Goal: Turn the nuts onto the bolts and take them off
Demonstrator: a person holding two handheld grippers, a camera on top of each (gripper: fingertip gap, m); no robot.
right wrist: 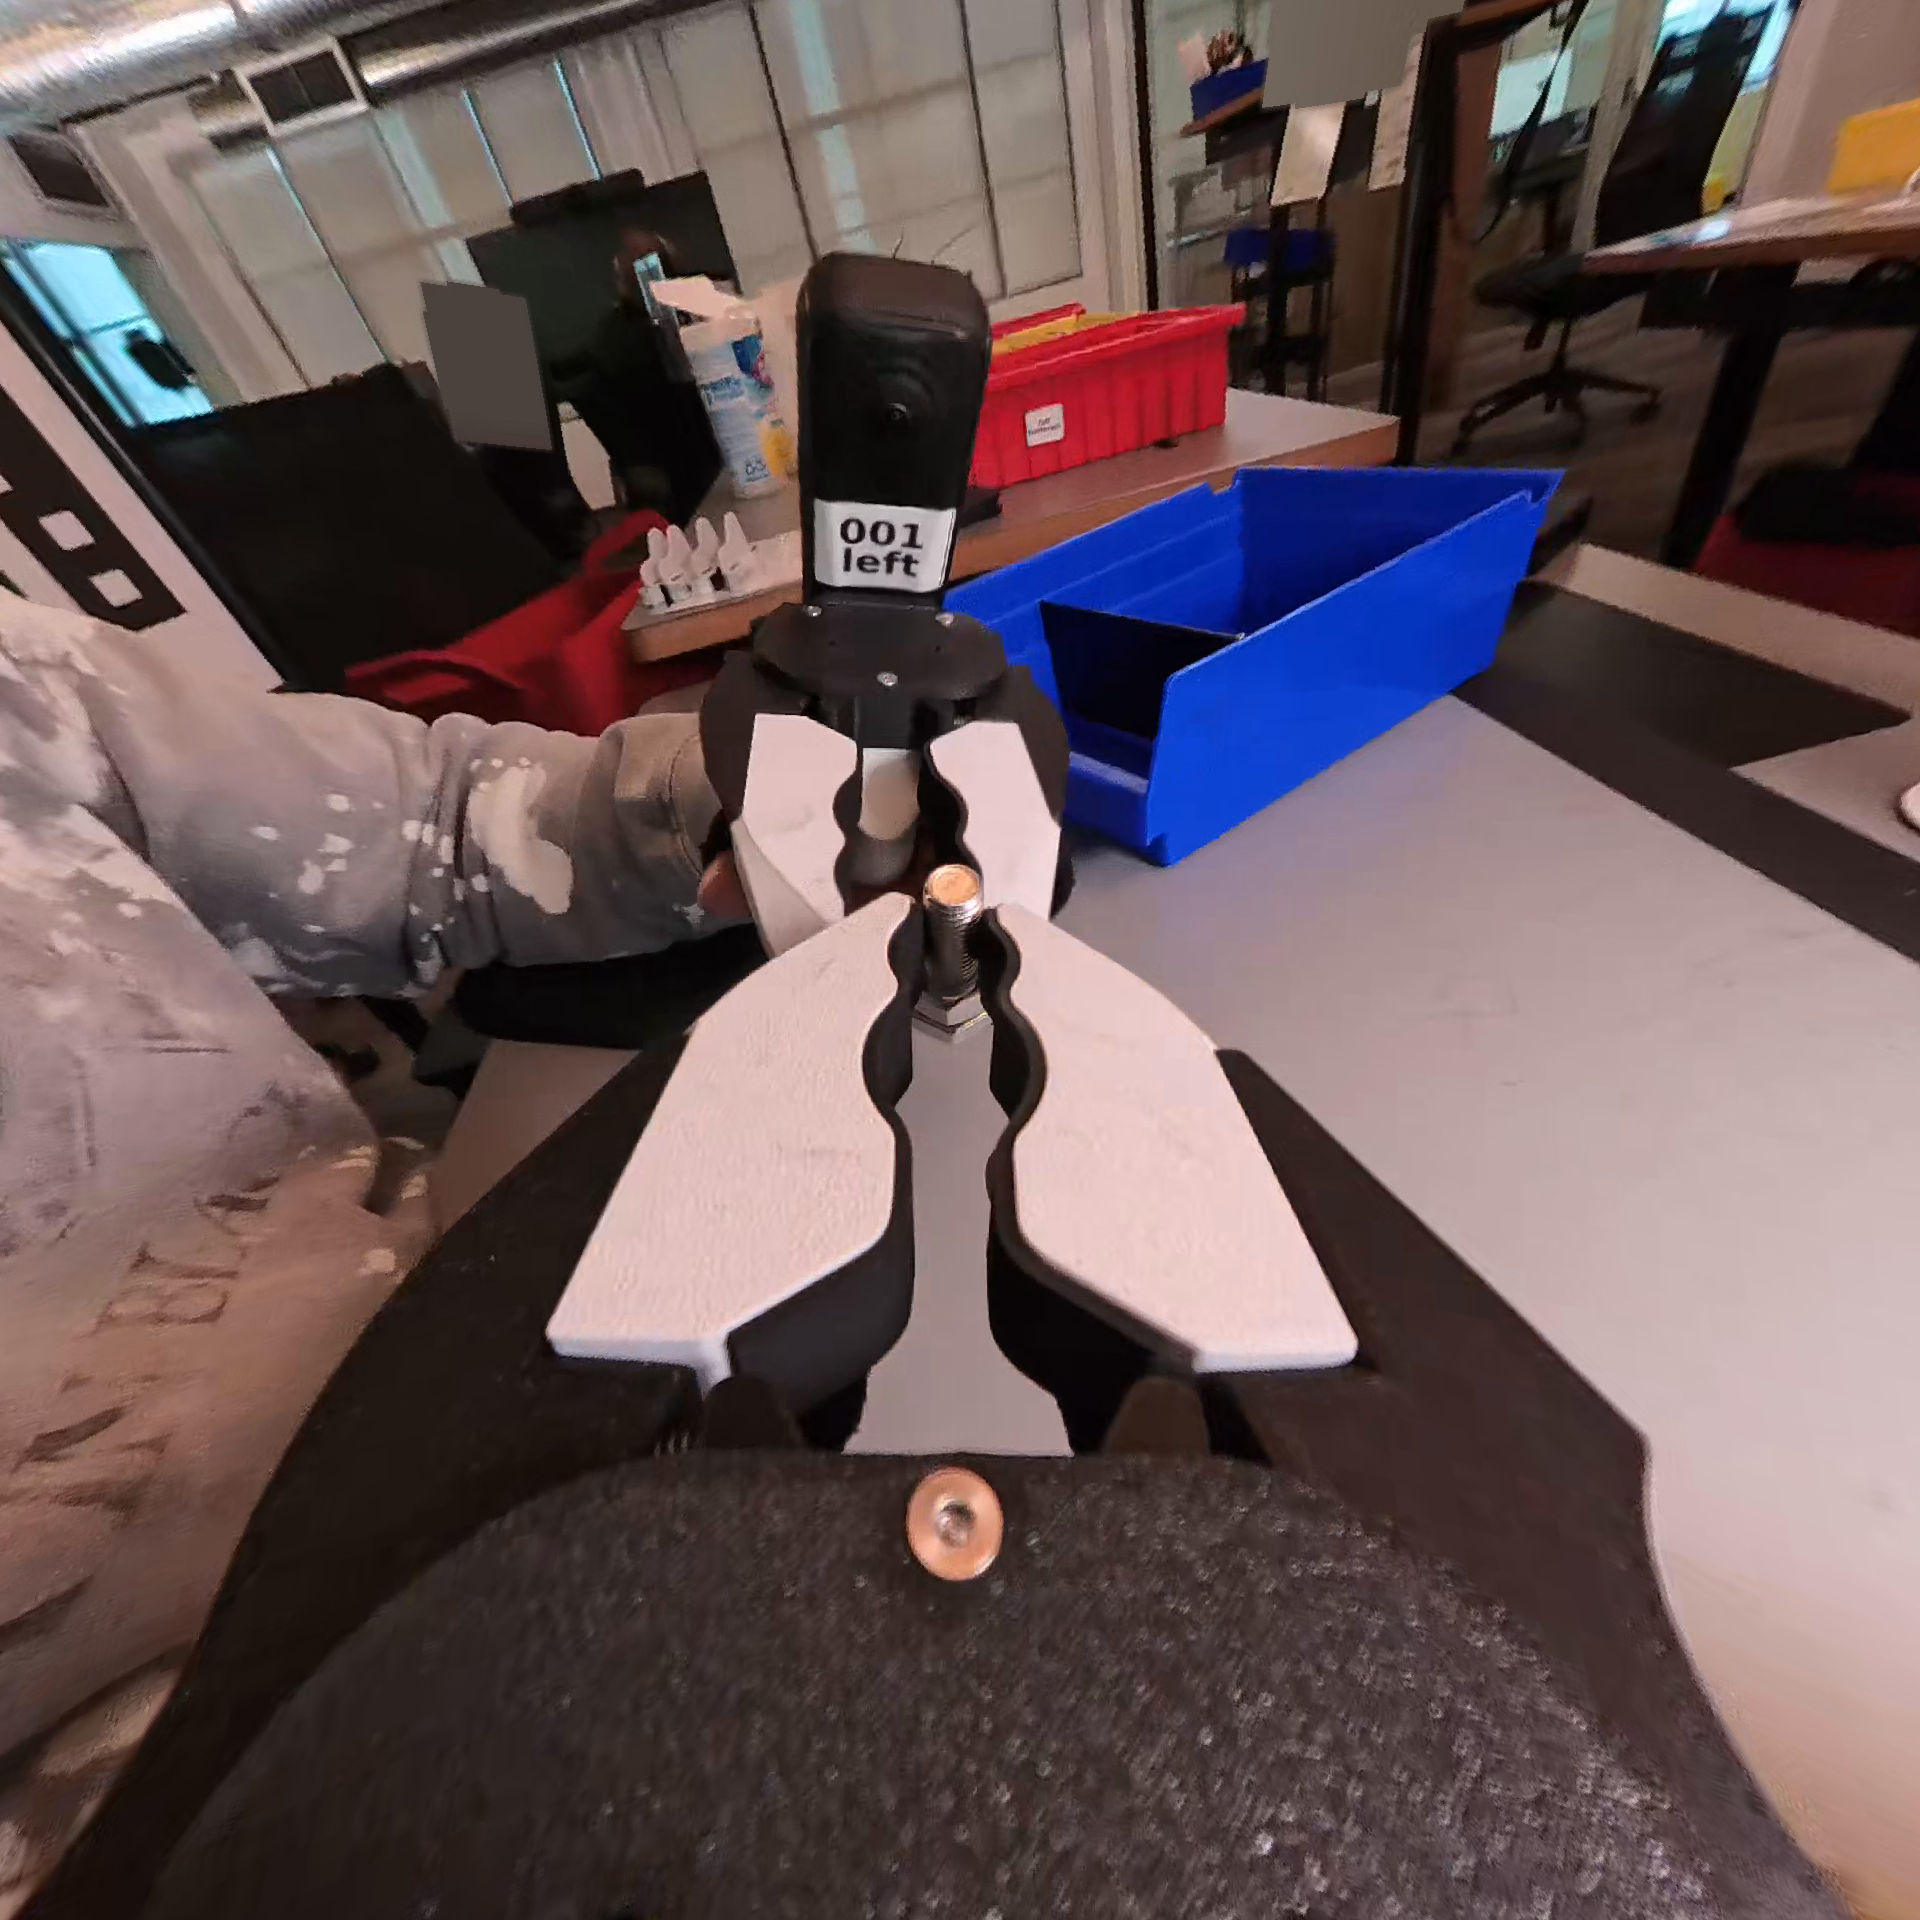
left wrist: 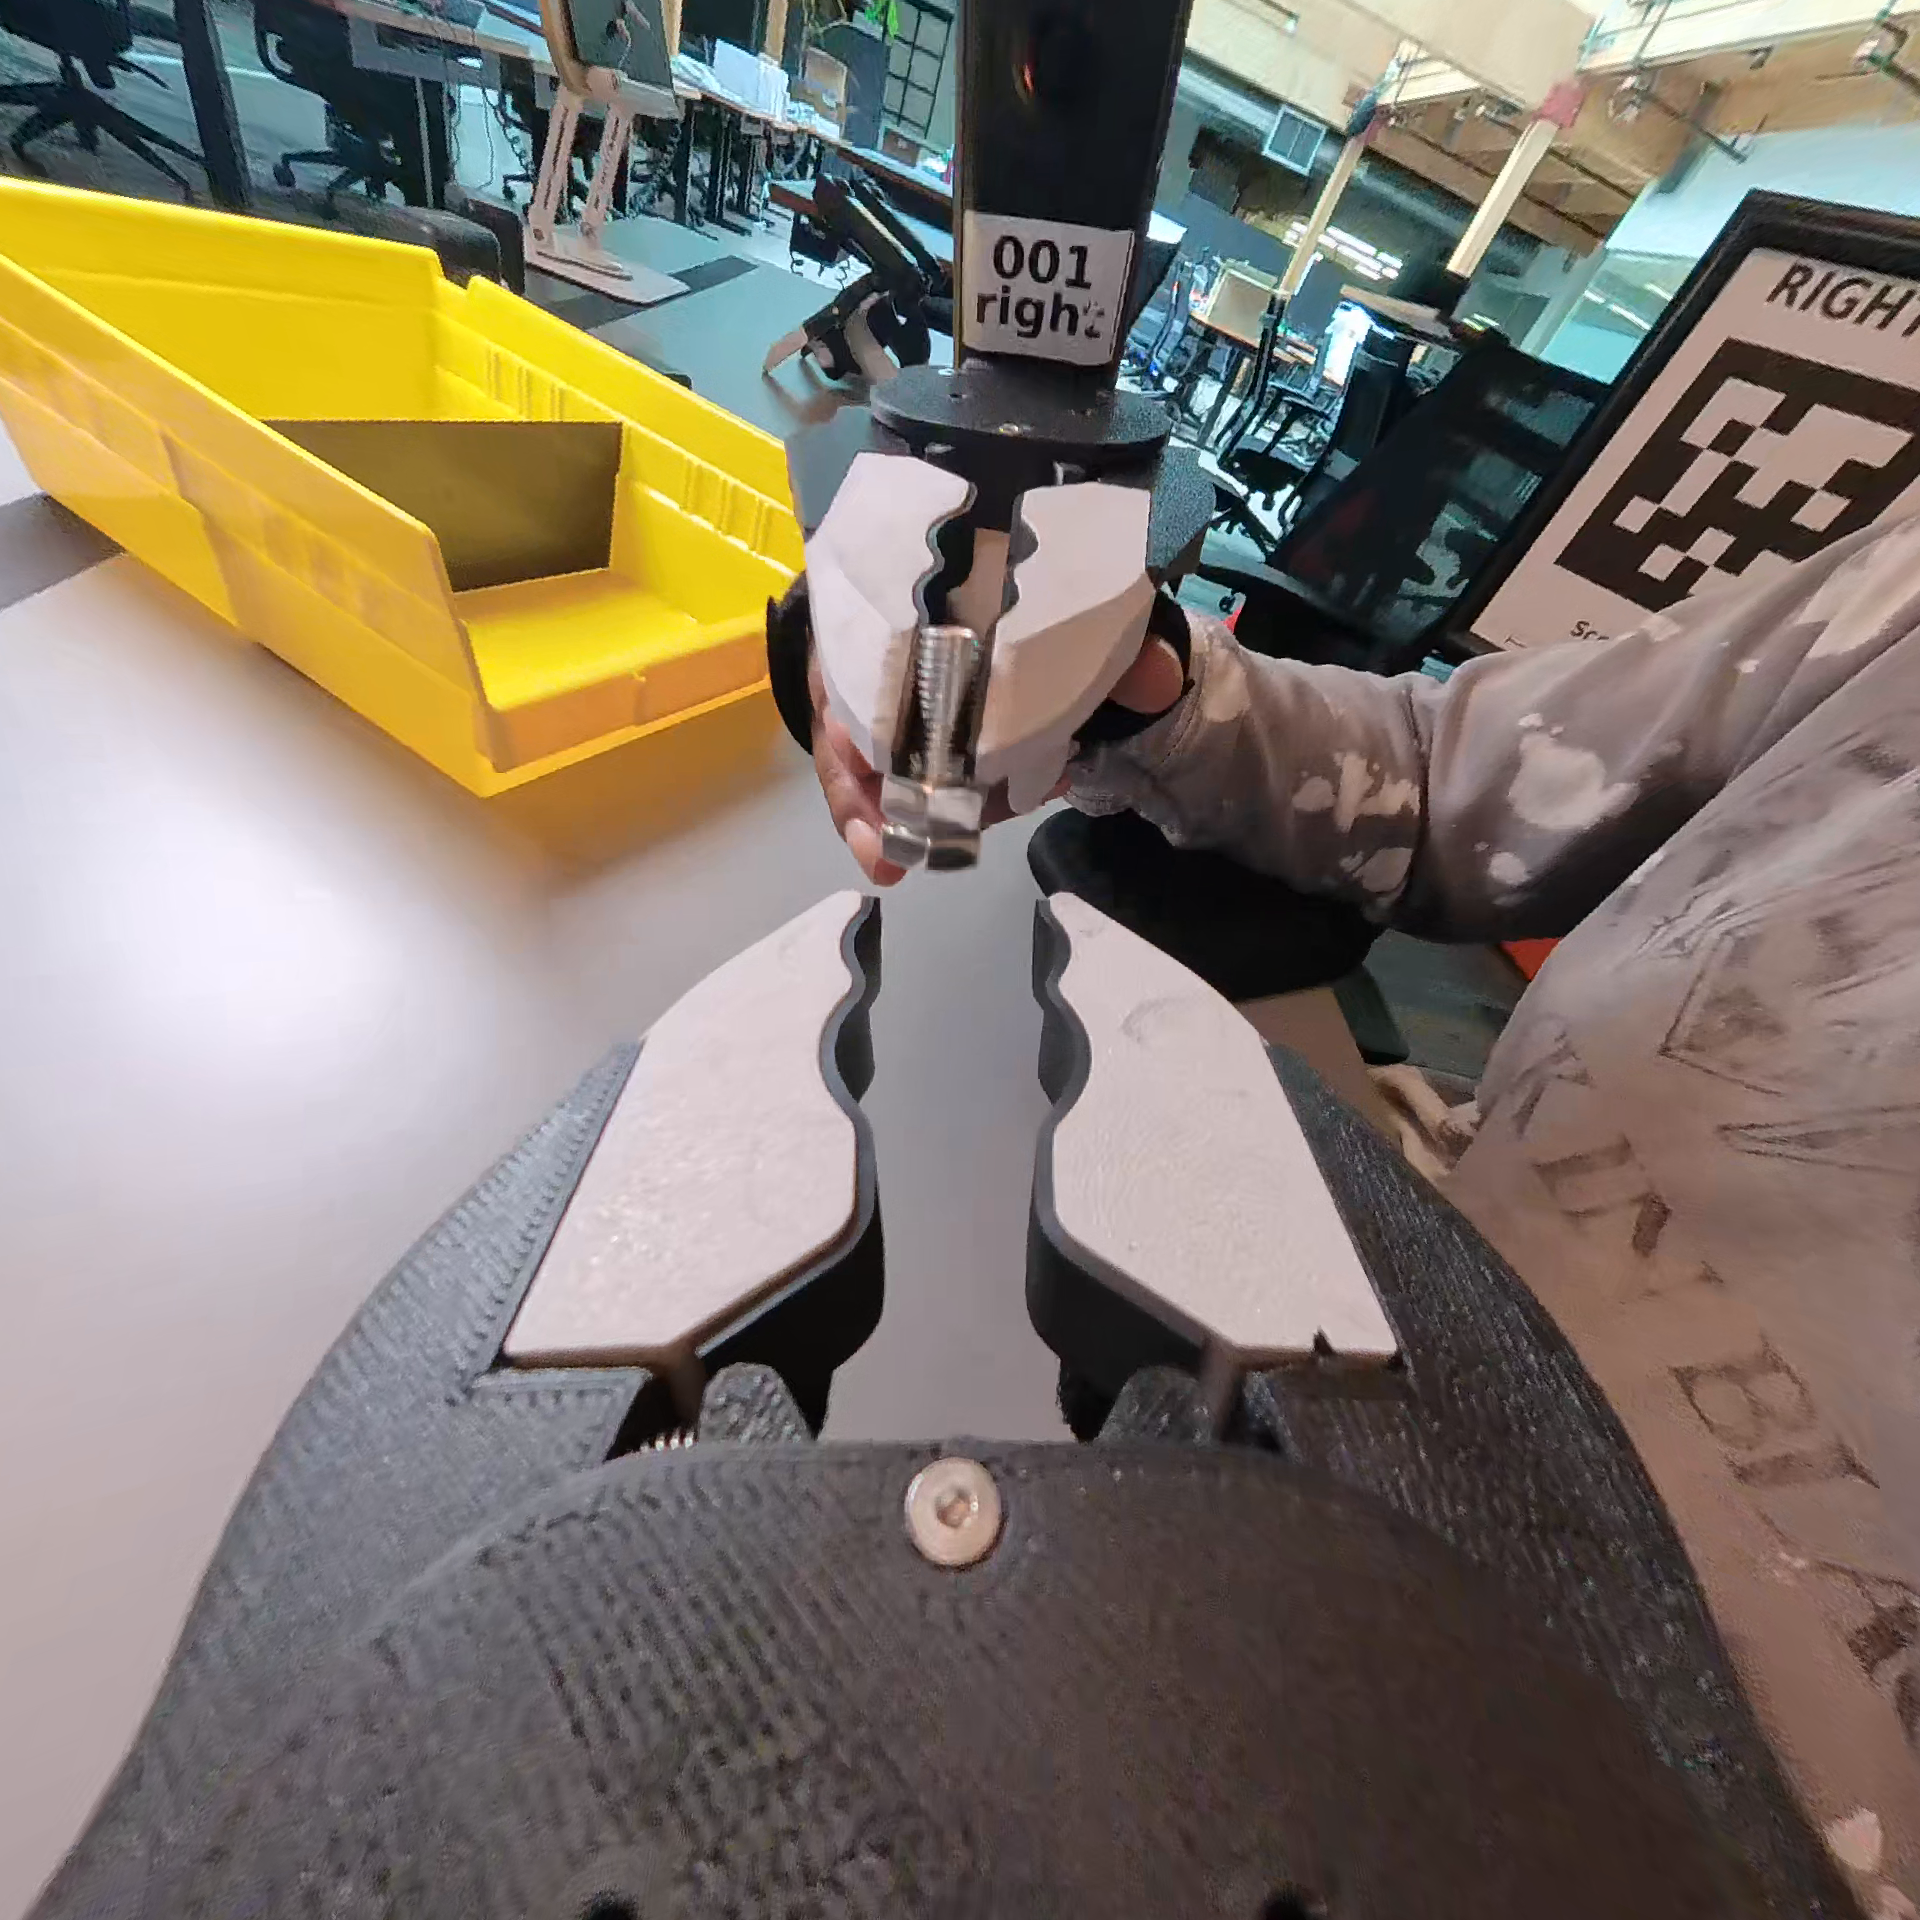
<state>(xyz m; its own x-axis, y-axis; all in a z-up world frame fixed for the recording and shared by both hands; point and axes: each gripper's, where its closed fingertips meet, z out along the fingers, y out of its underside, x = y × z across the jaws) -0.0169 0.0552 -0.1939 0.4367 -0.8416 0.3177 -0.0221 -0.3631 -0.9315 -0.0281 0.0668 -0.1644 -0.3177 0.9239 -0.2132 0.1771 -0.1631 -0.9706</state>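
Observation:
My right gripper point(right wrist: 951, 920) is shut on a silver threaded bolt point(right wrist: 949, 940) and holds it roughly upright above the grey table point(right wrist: 1455, 987), with its plain end up. The hex end point(right wrist: 951, 1016) hangs below the fingers. In the left wrist view the right gripper point(left wrist: 940, 748) faces me, with the bolt point(left wrist: 940, 686) in it and the hex end point(left wrist: 930, 826) sticking out below. Whether that end is a nut, the head or both I cannot tell. My left gripper point(left wrist: 956, 914) is open and empty, its tips just under the hex end and apart from it. It also shows in the right wrist view point(right wrist: 899, 873).
A yellow bin point(left wrist: 312, 582) with a dark divider stands on the table to the left. A blue bin point(right wrist: 1299, 665) stands on the far right side. A red bin point(right wrist: 1101, 395) sits on a desk behind. A board with a black-and-white marker point(left wrist: 1714, 447) stands at the right. The tips of both grippers are at nearly the same place.

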